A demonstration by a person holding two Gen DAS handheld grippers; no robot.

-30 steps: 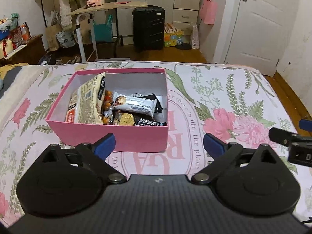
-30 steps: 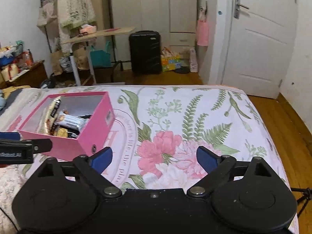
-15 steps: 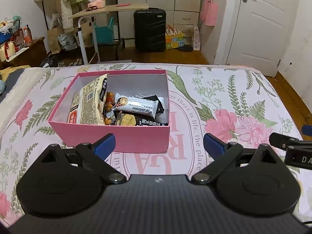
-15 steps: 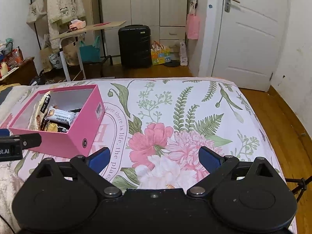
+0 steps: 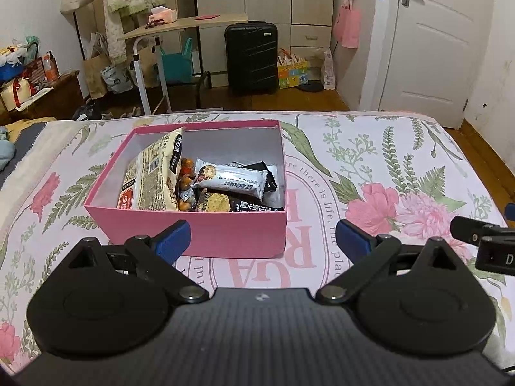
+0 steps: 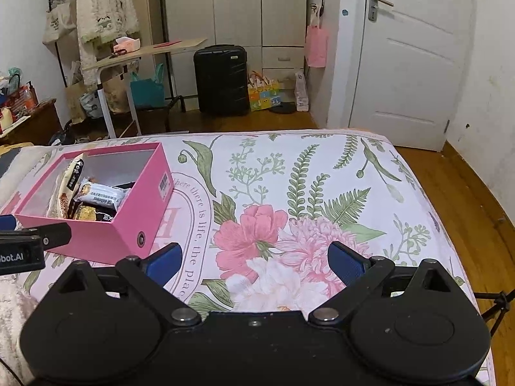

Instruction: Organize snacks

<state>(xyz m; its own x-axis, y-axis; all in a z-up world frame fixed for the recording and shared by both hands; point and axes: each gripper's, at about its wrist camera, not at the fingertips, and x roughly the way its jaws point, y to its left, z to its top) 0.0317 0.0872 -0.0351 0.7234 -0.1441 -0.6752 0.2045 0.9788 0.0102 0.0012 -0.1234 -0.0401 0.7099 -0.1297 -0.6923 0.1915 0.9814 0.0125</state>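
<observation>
Left gripper point(image 5: 262, 236) (fingers apart) faces the snack-filled pink box point(image 5: 206, 230).

Matt pink cardboard box point(image 5: 206, 228) sitting on printed cloth bedsheet point(image 6: 289, 193), glossy plastic snack wrappers point(image 5: 231, 180) shining inside, floor point(image 6: 463, 199) showing polished wood, suitcase point(image 5: 251, 54) looking ribbed hard plastic.

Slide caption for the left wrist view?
Open left gripper facing pink box of snack packets on floral bedspread.

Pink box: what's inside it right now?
The pink box holds a tall beige snack bag leaning at the left, a white bar wrapper lying over black packets, and small orange pieces between. Whatever lies beneath them is covered.
</observation>
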